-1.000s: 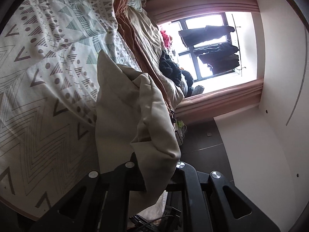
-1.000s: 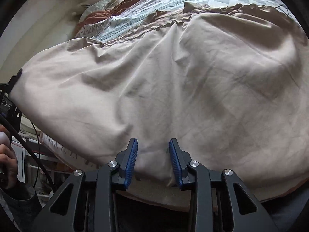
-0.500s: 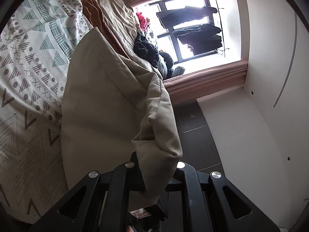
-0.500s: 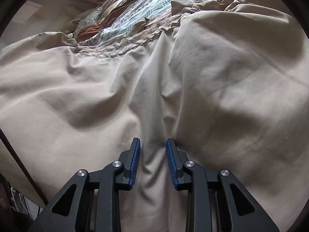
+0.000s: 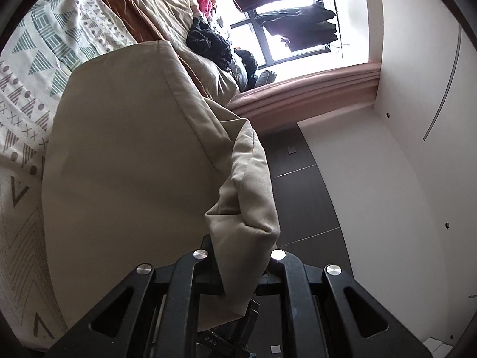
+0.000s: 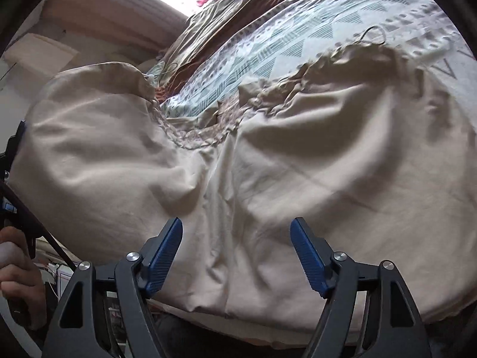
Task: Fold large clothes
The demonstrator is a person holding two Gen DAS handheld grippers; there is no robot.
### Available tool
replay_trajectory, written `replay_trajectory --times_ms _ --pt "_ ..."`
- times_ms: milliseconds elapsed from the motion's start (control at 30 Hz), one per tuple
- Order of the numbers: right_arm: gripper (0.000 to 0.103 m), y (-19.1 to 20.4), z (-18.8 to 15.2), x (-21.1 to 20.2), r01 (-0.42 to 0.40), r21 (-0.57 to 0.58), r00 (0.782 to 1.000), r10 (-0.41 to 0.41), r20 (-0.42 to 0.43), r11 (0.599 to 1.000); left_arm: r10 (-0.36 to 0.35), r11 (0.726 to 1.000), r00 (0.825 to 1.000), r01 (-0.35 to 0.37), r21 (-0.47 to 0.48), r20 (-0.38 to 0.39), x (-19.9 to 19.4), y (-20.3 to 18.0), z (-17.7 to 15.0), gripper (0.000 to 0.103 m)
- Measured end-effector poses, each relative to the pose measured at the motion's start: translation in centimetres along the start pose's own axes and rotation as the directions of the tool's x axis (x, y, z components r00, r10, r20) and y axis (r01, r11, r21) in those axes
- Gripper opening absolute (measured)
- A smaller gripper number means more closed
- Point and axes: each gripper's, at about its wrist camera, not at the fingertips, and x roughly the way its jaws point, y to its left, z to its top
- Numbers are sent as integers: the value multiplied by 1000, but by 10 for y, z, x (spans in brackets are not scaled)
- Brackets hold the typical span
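Note:
A large beige garment (image 6: 298, 173) with a gathered elastic waistband lies spread over the patterned bedspread (image 6: 286, 38). In the left wrist view my left gripper (image 5: 241, 256) is shut on a bunched hem of the beige garment (image 5: 128, 173) and holds it lifted, so the cloth hangs across the view. In the right wrist view my right gripper (image 6: 237, 253) is open wide just above the garment near its front edge, with nothing between its blue pads (image 6: 165, 250). The lifted part rises at the left of that view.
A brown and tan quilt (image 5: 155, 9) lies bunched along the bed's far side, with dark clothes (image 5: 211, 44) piled by the window (image 5: 286, 15). Dark floor tiles (image 5: 301, 197) and a white wall (image 5: 387, 179) lie beside the bed. A hand (image 6: 18, 271) shows at left.
My right gripper has opened wide and let go of the cloth fold that it pinched. My left gripper keeps its hold and has lifted the hem further, and more window shows.

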Motion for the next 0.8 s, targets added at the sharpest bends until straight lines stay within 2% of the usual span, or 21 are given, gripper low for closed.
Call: replay_trajectory --times_ms 233,500,667,800 --pt "74 -56 -7 -65 62 91 994 -70 88 994 20 1000 994 -20 0 -105 67 -4 -18 12" --pt "74 -115 -32 -134 93 210 982 -124 141 973 70 997 963 -73 -2 -260 143 3 -66 12" --pt "74 -135 -41 -157 90 253 979 -132 154 963 96 995 930 -78 64 -354 166 -7 -103 12" --pt "74 -143 -48 -170 79 277 980 -126 157 958 162 985 880 -116 129 -445 183 -6 -135 12"
